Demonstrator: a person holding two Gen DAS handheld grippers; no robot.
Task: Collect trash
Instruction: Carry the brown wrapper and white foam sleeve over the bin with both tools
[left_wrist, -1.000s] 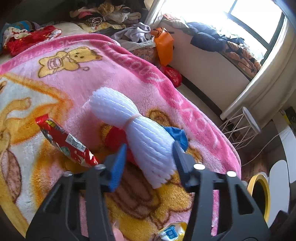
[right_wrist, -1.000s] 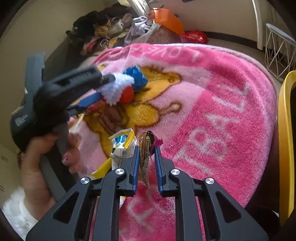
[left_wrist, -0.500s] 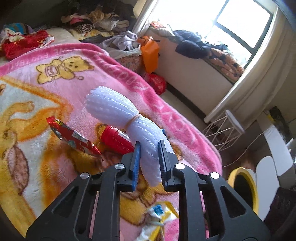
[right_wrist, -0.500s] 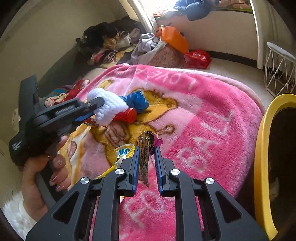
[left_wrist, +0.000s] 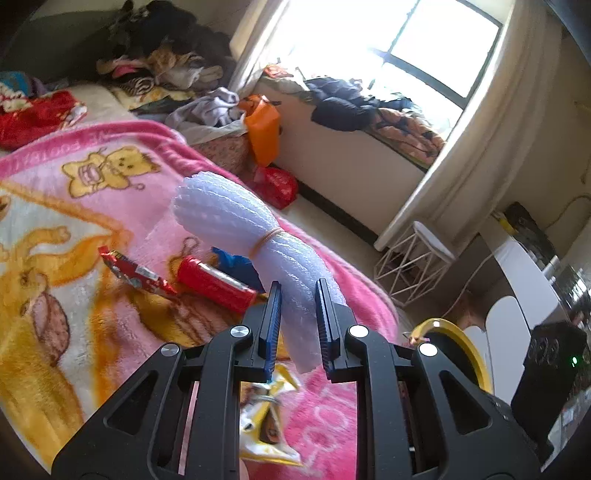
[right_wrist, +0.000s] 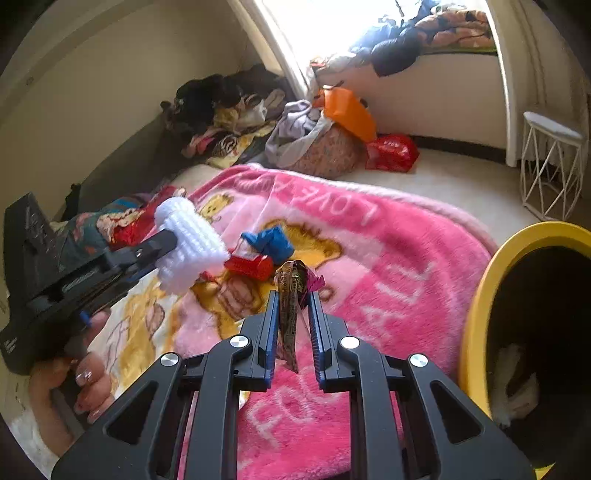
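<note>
My left gripper (left_wrist: 298, 295) is shut on a white foam net bundle (left_wrist: 236, 218) tied with a rubber band and holds it above the pink blanket (left_wrist: 110, 184); the bundle also shows in the right wrist view (right_wrist: 188, 240). My right gripper (right_wrist: 291, 306) is shut on a brown and magenta candy wrapper (right_wrist: 291, 295), held above the blanket. On the blanket lie a red wrapper (left_wrist: 133, 273), a red tube (left_wrist: 214, 284), a blue scrap (left_wrist: 236, 264) and a yellow packet (left_wrist: 266, 424). A yellow-rimmed bin (right_wrist: 480, 314) stands at the right.
Clothes pile (left_wrist: 166, 74) at the bed's far end. An orange bag (left_wrist: 262, 125) and a red bag (left_wrist: 277, 184) sit on the floor by the window wall. A white wire stool (left_wrist: 413, 262) stands beyond the bed corner.
My left gripper closed on the foam bundle and lifted it off the blanket toward the right. My right gripper, still holding the wrapper, moved closer to the yellow bin.
</note>
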